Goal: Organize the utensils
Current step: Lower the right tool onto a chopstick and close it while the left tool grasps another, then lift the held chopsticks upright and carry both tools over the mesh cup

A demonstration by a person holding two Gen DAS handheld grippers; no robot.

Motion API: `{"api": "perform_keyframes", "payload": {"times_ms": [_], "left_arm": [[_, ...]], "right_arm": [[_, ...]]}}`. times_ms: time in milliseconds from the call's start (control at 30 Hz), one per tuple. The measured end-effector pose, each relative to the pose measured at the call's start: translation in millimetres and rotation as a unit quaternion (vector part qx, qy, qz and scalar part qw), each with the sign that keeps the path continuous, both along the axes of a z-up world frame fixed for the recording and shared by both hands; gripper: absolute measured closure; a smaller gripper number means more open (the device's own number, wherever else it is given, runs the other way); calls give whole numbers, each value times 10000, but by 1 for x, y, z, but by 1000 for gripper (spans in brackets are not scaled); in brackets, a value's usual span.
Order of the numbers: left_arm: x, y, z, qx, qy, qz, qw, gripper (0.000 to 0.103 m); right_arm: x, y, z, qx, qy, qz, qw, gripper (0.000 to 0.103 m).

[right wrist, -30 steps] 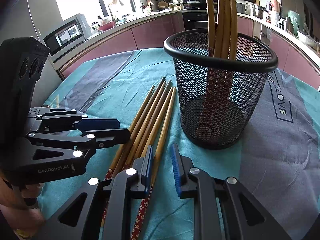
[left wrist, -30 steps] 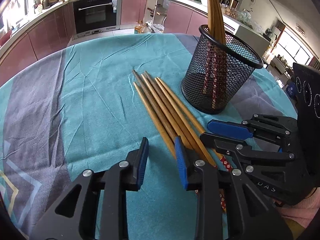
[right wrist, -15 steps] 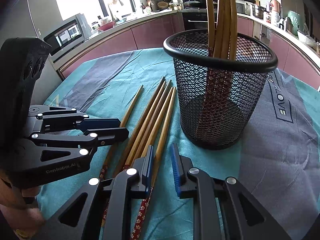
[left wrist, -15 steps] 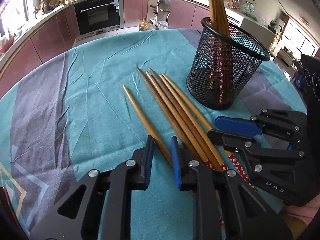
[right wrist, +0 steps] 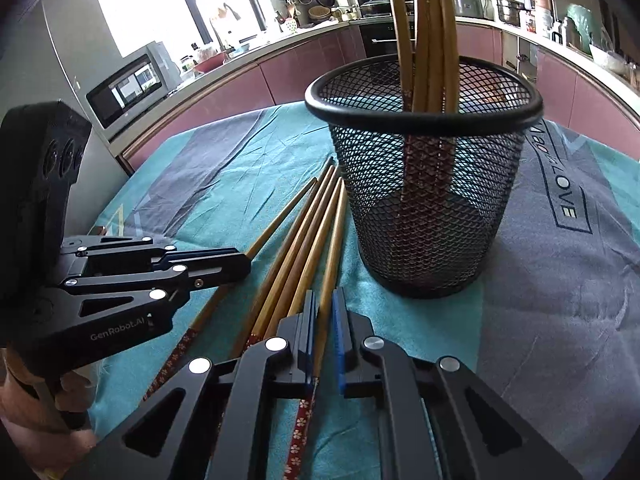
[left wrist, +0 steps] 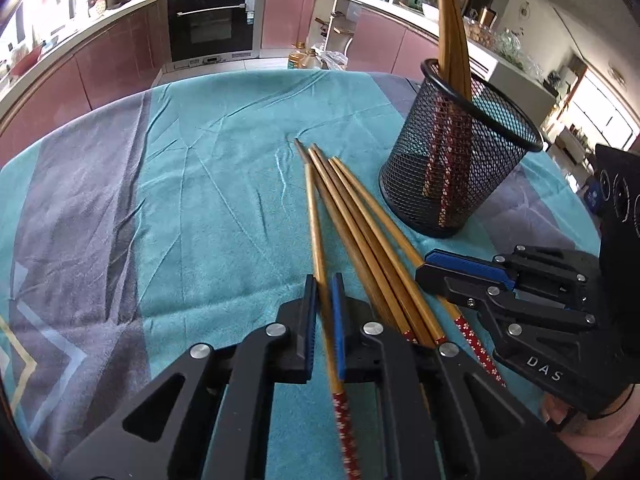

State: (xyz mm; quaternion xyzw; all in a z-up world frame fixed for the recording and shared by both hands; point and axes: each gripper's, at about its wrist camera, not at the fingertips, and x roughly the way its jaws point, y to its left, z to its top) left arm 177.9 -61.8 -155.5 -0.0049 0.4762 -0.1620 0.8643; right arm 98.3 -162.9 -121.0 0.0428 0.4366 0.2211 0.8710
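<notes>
Room: a kitchen, daylit.
Worktop: round, covered by a teal and grey cloth (left wrist: 208, 184) with creases; grey band with "LOVE" lettering (right wrist: 560, 200) on one side.
Cabinets: mauve-pink base units (left wrist: 116, 68) curving around the room under a pale counter (right wrist: 280, 46).
Oven: black built-in oven (left wrist: 212, 26) with a bar handle, set among the cabinets.
Microwave: silver, with a dark door (right wrist: 128, 88), beside the window.
Windows: bright window (right wrist: 160, 0) above the counter; another (left wrist: 600, 112) at far right.
Counter clutter: pots, jars, a metal pot (right wrist: 510, 8).
Floor: 2 bottles (left wrist: 304, 60) standing near the cabinets.
</notes>
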Motion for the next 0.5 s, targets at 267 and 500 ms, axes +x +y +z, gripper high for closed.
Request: {"api": "perform_keyframes", "payload": {"times_ms": [267, 500], "left_arm": [[-17, 7, 9, -176, -73, -115, 9998, 96], [-21, -3, -1, -76, 56, -352, 9993, 95]], "right_arm": [[-8, -7, 13, 241, -178, 113, 9995, 97], [-5, 3, 6, -90, -16, 326, 9994, 97]]}}
